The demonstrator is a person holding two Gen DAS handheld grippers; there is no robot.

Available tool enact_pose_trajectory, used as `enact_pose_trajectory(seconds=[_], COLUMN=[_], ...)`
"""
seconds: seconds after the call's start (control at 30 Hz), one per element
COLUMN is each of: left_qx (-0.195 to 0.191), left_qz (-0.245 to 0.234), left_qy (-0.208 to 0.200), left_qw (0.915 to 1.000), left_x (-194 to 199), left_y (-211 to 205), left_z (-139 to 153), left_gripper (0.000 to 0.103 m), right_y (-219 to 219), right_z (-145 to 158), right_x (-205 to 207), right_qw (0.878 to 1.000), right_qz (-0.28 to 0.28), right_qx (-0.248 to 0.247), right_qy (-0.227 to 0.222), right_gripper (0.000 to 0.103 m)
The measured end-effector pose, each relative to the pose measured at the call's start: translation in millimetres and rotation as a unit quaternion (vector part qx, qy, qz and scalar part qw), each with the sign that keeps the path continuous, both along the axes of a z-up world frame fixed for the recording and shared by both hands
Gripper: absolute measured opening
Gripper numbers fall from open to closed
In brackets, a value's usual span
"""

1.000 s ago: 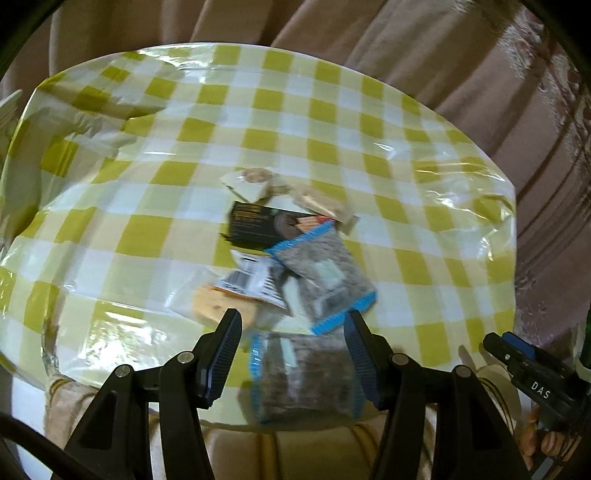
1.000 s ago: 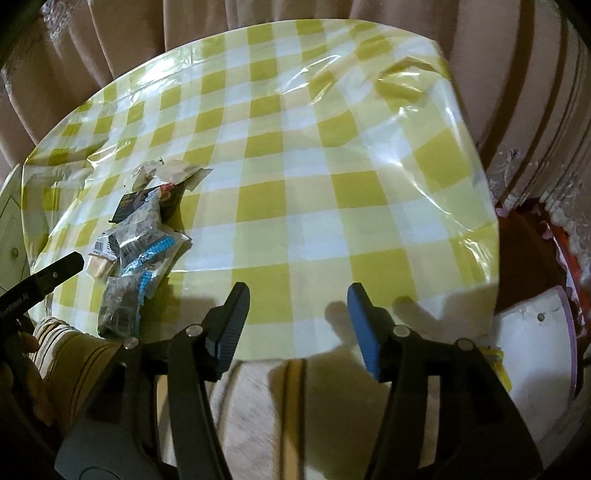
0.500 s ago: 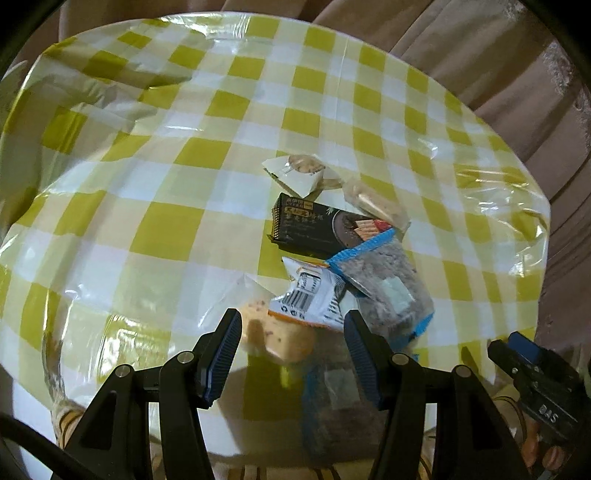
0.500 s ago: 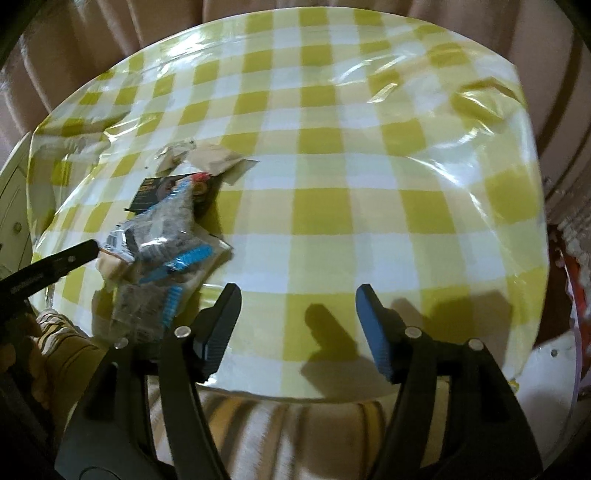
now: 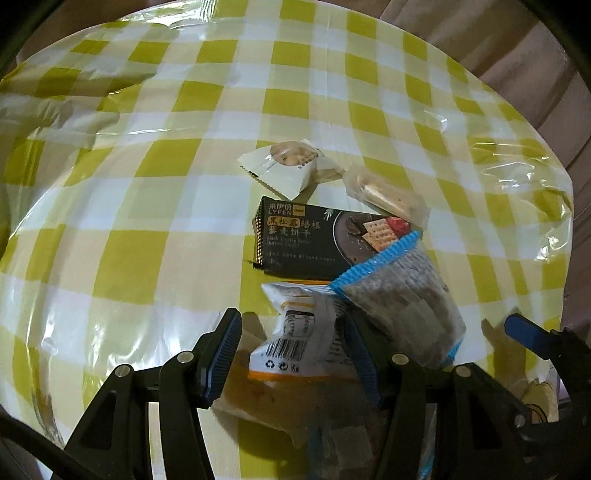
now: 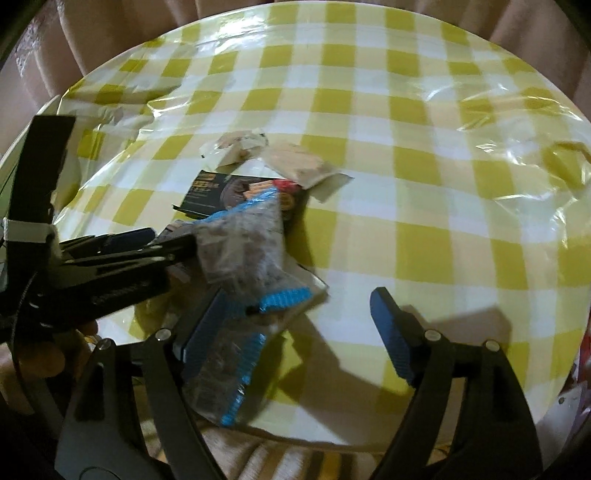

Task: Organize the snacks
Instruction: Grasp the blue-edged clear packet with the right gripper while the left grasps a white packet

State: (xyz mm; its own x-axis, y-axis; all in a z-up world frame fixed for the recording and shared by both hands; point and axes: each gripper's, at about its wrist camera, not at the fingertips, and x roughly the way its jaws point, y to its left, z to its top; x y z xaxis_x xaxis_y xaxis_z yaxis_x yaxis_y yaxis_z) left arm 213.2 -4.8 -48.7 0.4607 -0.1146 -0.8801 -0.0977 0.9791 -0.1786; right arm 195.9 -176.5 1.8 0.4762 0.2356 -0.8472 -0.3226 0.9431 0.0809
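A snack pile lies on the round yellow-check table [image 5: 147,184]: a black cracker pack [image 5: 306,240], a white cookie packet [image 5: 288,166], a clear-wrapped pastry [image 5: 384,195] and a blue-edged grain pack [image 5: 402,295]. My left gripper [image 5: 291,354] hangs low over a white-and-orange barcode packet [image 5: 295,343]. Its jaws are closing with the packet between them, and the pads do not press it. My right gripper [image 6: 295,328] is opening beside the pile. A second blue-edged pack [image 6: 229,369] lies against its left finger, and mostly bare cloth shows between the jaws.
Beige curtains [image 6: 110,29] hang behind the table on all sides. Striped fabric [image 6: 258,454] shows below the table's near edge. A hand [image 6: 40,358] holds the left gripper [image 6: 171,238] at the left of the right wrist view. The cloth's plastic cover is wrinkled at the right [image 6: 517,110].
Both grippers have come in toward the snack pile and lower. The barcode packet now lies between the left fingers. The right jaws have spread wider.
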Motion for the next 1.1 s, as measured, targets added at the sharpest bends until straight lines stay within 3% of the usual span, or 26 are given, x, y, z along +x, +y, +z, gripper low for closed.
enact_pose_trajectory(seconds=[0.07, 0.23, 0.67, 0.87, 1.1], left_qx=[-0.005, -0.026, -0.067, -0.067, -0.058], left_qz=[-0.003, 0.009, 0.094, 0.094, 0.091], left_qy=[-0.002, -0.01, -0.051, -0.051, -0.063], left_qw=[1.0, 0.9996, 0.992, 0.992, 0.9922], left_x=[3, 1, -13, -13, -17], left_y=[1, 10, 47, 45, 41], left_z=[-2, -3, 6, 6, 12], left_gripper=[0.048, 0.046, 0.043, 0.043, 0.042], right_y=[7, 21, 50, 53, 44], right_z=[-2, -8, -31, -39, -31], right_x=[4, 13, 36, 44, 41], right_qw=[1.0, 1.0, 0.998, 0.998, 0.999], right_qz=[0.005, 0.016, 0.037, 0.038, 0.029], right_qx=[-0.004, -0.013, -0.038, -0.034, -0.012], right_qy=[0.001, 0.005, 0.03, 0.046, 0.037], right_gripper=[0.082, 0.082, 0.086, 0.064, 0.056])
